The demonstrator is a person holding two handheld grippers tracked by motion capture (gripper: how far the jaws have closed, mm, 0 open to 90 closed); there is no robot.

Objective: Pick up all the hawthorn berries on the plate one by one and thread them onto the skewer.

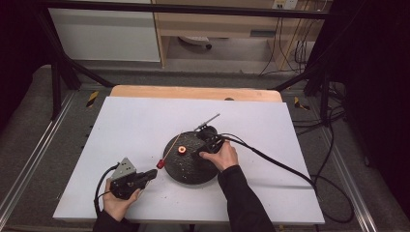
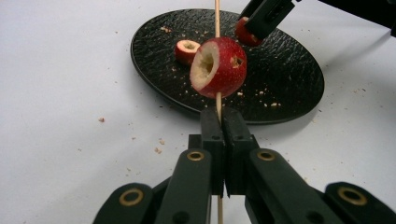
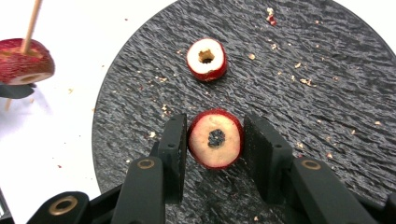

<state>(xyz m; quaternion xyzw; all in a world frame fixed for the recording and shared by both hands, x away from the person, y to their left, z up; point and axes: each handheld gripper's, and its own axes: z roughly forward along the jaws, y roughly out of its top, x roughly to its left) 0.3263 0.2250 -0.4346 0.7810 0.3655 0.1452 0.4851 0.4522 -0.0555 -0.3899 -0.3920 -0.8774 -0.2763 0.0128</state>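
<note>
- Left gripper view puts the left gripper [image 2: 219, 140] low in the picture, its jaws pressed together on a thin wooden skewer [image 2: 217, 18], with one cored red fruit [image 2: 219, 67] already threaded just above the pads.
- Right gripper view has the right gripper [image 3: 215, 140] over the black plate [image 3: 327, 93], its pads closed against the sides of a second cored fruit [image 3: 215, 138], which seems to rest on or just above the plate.
- A third cored fruit [image 3: 206, 58] lies loose on the plate at twelve o'clock from the held one, apart from it.
- Judged from this, the step in hand is picking up the next fruit for the skewer; in the high view the skewered fruit [image 1: 161, 164] sits at about nine o'clock of the plate's rim.
- The next move likely calls for lifting the held fruit, turning its bored hole towards the skewer's free tip, and sliding it on straight, since the stick is slender and could bend or miss the hole.
- The fruits are small and round, with glossy red skin, pale flesh at the cut faces and a dark bored centre.
- The plate is round, matt and rough-grained, strewn with pale crumbs; the table [image 1: 135, 125] under it is smooth and white.
</note>
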